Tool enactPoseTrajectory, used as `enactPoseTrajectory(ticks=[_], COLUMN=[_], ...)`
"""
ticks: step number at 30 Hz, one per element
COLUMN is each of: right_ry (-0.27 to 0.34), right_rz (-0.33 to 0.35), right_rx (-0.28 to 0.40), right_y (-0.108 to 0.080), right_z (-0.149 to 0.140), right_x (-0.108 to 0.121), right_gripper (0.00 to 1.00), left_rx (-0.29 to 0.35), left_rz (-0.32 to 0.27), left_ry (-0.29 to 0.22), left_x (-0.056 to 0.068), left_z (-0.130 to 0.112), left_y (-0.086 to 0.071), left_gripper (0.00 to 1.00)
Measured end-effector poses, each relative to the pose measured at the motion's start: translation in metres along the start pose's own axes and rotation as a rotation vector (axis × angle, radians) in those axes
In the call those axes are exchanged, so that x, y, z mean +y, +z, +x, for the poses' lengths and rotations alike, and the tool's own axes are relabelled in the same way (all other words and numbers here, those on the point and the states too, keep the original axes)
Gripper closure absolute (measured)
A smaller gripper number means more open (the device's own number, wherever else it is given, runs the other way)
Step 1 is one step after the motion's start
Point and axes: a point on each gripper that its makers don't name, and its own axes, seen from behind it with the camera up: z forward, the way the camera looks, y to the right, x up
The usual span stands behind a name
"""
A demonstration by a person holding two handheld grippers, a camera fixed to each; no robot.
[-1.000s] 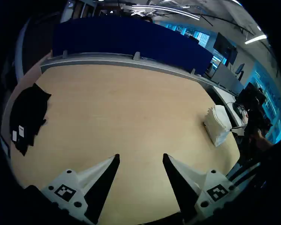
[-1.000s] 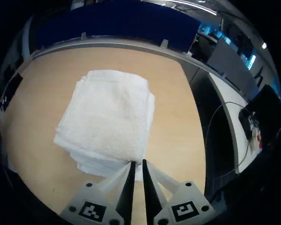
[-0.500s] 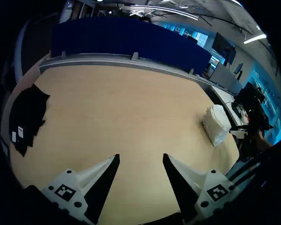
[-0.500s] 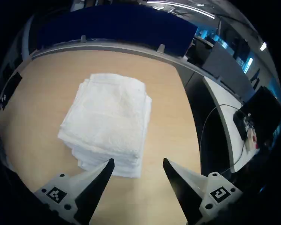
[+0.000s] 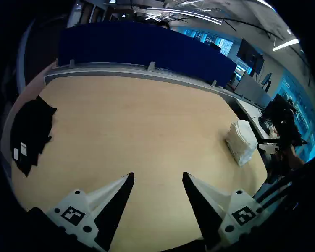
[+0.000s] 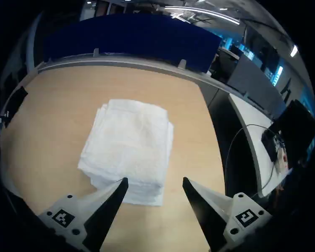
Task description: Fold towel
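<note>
Now, left gripper view. Left tool point(image 5: 157, 174) stands wide open above the counter point(image 5: 136, 117), nothing between its fingers. Same pose and same gap as a second ago; no real change on this side. Towel point(image 5: 241, 140) lies far off toward the counter's right end, a small white folded block, drifted a touch in frame from slight camera movement. Black cloth point(image 5: 29, 130) sits at the counter's left edge, untouched. Blue partition point(image 5: 145, 46) runs along the back.

Right gripper view. The change is here. A second ago the right tool point(image 6: 154, 180) had its fingers nearly together at the towel's near edge; half a second ago they had sprung apart; now they are spread wide, holding nothing, and the tool has backed away, so the towel point(image 6: 130, 147) sits smaller and farther ahead. Towel rests flat on the counter point(image 6: 52, 109) as a neat square stack, several layers showing along the near edge, just beyond the fingertips and not touching them.

Judgement: the release and retreat suggest the last fold is set down and the folding is finished or nearly so. Both tools are free.
</note>
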Motion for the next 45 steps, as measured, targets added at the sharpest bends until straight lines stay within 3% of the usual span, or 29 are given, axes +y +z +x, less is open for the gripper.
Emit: enactPoseTrajectory(ticks=[7,12,17,23,27,36,45], right_ry=[0.010,0.029,0.071,0.107,0.124,0.116,0.132], right_rz=[0.021,0.031,0.026,-0.026,-0.049,-0.047,-0.022], right_rx=[0.057,0.138,0.266,0.448,0.530,0.604,0.673], right_y=[-0.004,-0.009,-0.021,-0.047,-0.062,-0.077,-0.092], right_z=[0.021,0.044,0.077,0.116,0.135,0.164,0.196], right_x=[-0.016,-0.028,-0.038,-0.039,-0.042,-0.063,-0.091], right_gripper=[0.00,0.00,0.00,0.00,0.00,0.00,0.00], left_rx=[0.014,0.027,0.044,0.072,0.090,0.152,0.259], left_rz=[0.003,0.009,0.016,0.025,0.041,0.070,0.122], left_ry=[-0.001,0.002,0.005,0.017,0.024,0.048,0.054], left_x=[-0.003,-0.006,-0.010,-0.013,-0.017,-0.025,-0.048], left_z=[0.004,0.009,0.015,0.025,0.032,0.055,0.096], left_y=[0.000,0.000,0.000,-0.001,-0.001,-0.004,-0.008], left_gripper=[0.15,0.15,0.15,0.15,0.15,0.15,0.15])
